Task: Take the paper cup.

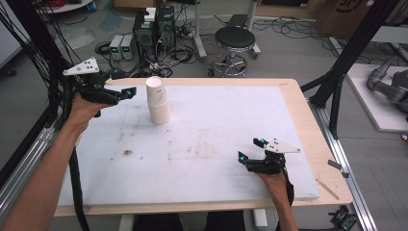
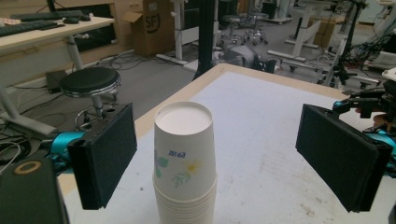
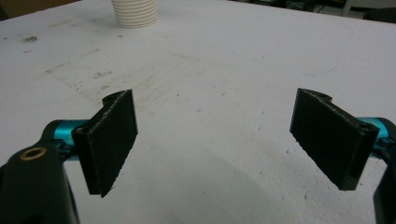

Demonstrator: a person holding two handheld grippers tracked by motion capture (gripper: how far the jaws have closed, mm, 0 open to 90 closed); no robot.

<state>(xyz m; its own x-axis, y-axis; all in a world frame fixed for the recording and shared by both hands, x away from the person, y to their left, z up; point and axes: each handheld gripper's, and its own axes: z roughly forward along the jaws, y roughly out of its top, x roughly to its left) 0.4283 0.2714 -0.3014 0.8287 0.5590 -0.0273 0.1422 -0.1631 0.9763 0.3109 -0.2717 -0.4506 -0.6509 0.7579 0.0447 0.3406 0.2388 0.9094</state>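
High view: the cup stack (image 1: 158, 102) stands upside down near the bench's (image 1: 216, 130) far left corner. Left gripper (image 1: 126, 91) hovers just beside it, fingers (image 2: 105, 154) apart; right gripper (image 1: 251, 149), fingers apart, sits near the front right corner.

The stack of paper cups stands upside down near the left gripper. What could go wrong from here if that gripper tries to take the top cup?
1. The stack of paper cups is tall and narrow, so a sideways touch from the left gripper might tip it.
2. The cups nest tightly, so several may lift together.
3. Its jaws stand open wide apart; closing hard could crush the thin top cup.
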